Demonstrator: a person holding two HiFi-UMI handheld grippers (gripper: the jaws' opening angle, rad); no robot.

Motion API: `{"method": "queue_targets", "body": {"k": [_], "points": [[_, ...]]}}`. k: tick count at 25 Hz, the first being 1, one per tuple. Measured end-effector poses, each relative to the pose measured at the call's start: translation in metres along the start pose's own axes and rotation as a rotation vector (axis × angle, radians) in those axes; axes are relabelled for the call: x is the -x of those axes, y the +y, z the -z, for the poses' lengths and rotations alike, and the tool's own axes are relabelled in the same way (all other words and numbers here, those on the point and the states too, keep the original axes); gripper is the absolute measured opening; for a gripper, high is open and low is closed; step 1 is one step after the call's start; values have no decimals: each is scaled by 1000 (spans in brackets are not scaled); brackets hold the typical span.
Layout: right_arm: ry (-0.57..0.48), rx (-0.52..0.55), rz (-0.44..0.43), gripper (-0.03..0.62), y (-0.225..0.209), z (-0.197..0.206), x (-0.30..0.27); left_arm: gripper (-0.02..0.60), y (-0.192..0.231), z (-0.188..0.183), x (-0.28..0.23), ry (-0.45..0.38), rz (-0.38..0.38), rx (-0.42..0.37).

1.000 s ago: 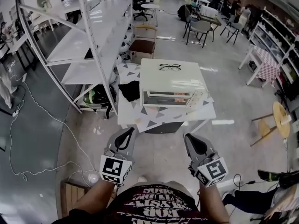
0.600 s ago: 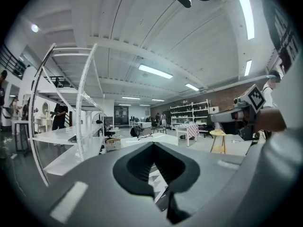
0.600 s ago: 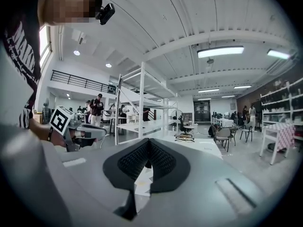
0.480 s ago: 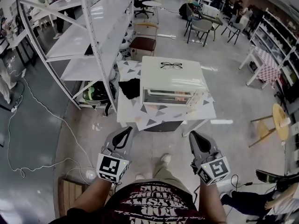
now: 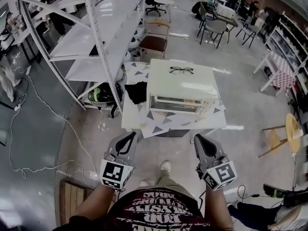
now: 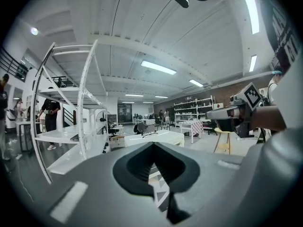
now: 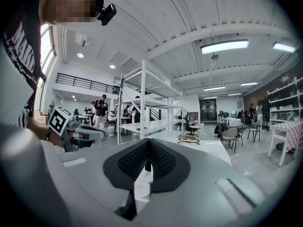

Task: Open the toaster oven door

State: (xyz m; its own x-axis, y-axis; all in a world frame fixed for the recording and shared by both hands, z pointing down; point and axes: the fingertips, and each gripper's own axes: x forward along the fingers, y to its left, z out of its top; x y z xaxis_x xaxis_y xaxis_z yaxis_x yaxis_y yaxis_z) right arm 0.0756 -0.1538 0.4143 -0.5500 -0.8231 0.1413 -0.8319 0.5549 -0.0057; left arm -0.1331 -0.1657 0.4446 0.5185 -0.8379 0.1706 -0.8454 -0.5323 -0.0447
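Note:
The white toaster oven [image 5: 180,83] stands on a small white table [image 5: 137,120] ahead of me, its glass door [image 5: 177,104] shut and facing me. A pair of glasses [image 5: 181,70] lies on its top. My left gripper [image 5: 131,136] and right gripper [image 5: 197,139] are held low in front of my body, well short of the table, both shut with nothing between the jaws. The left gripper view looks past its closed tips [image 6: 152,145] to the oven top [image 6: 156,137]. The right gripper view shows its closed tips [image 7: 148,143] and the glasses [image 7: 188,140].
A tall white shelf rack [image 5: 96,37] stands left of the table, with a black cloth [image 5: 136,93] beside the oven. A cable [image 5: 29,167] trails on the floor at left, by a wooden pallet [image 5: 72,201]. A yellow stool [image 5: 291,127] stands at right.
I have stepped towards the table, so the oven sits slightly nearer and a foot shows below. Both grippers keep their pose and stay shut.

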Motion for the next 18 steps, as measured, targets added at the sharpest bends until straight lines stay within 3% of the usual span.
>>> {"method": "queue_targets", "body": {"k": [18], "points": [[28, -71, -25, 26, -67, 8, -49, 0, 14, 18, -95, 78, 4, -72]]}}
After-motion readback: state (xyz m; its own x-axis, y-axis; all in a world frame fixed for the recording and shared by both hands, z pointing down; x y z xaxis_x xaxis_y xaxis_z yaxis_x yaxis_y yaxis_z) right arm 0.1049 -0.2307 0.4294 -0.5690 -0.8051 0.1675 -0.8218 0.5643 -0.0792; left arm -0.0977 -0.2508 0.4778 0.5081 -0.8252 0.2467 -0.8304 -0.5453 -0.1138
